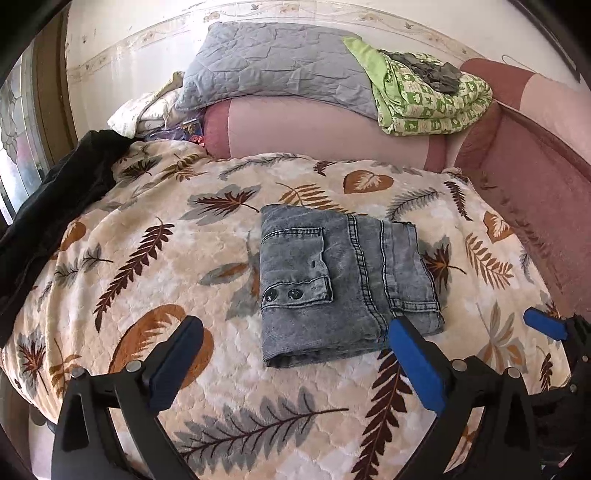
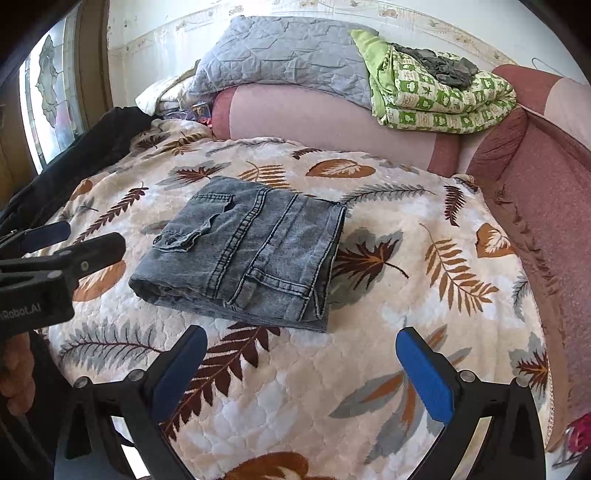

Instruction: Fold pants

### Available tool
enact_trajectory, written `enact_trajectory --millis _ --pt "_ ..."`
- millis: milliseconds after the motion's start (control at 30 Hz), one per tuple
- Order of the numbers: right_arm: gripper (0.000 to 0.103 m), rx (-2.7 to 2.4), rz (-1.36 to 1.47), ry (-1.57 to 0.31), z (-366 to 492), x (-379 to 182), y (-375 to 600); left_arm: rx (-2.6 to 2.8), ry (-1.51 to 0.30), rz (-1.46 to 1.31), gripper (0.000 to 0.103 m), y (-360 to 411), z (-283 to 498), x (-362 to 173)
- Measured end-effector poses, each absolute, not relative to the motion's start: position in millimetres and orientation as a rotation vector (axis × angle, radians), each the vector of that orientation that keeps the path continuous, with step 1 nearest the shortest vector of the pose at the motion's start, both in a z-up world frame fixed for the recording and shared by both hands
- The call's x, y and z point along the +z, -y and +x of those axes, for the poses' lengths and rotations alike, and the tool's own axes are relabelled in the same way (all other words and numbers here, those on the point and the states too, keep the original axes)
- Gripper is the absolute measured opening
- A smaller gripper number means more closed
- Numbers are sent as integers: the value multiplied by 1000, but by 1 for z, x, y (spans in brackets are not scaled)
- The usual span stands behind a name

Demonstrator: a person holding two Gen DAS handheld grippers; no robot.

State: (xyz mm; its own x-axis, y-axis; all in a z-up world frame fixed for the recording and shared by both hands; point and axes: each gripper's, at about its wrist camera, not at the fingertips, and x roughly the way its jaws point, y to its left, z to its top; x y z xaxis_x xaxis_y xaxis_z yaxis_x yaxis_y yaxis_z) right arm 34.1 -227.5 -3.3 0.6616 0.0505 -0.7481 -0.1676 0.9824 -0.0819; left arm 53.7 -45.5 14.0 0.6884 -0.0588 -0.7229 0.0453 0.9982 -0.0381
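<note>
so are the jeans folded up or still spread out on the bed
Folded. The grey jeans lie as a compact rectangular stack on the leaf-print blanket, layered edges visible at the near fold. Neither tongs touch them.

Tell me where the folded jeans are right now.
The folded jeans lie mid-frame in both wrist views on the leaf-print blanket, just beyond both open grippers and untouched.

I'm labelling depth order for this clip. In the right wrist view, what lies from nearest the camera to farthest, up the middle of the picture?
Right hand-held gripper, open → leaf-print blanket → folded grey jeans → pink bolster → grey quilted pillow → wall.
</note>
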Motion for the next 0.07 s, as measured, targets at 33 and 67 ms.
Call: enact_trajectory --millis 33,67 --pt "103 123 -148 -841 35 -3 227 -55 -809 -12 100 46 56 14" --pt "103 125 -148 -840 36 -2 226 -54 -805 -6 100 46 57 14"
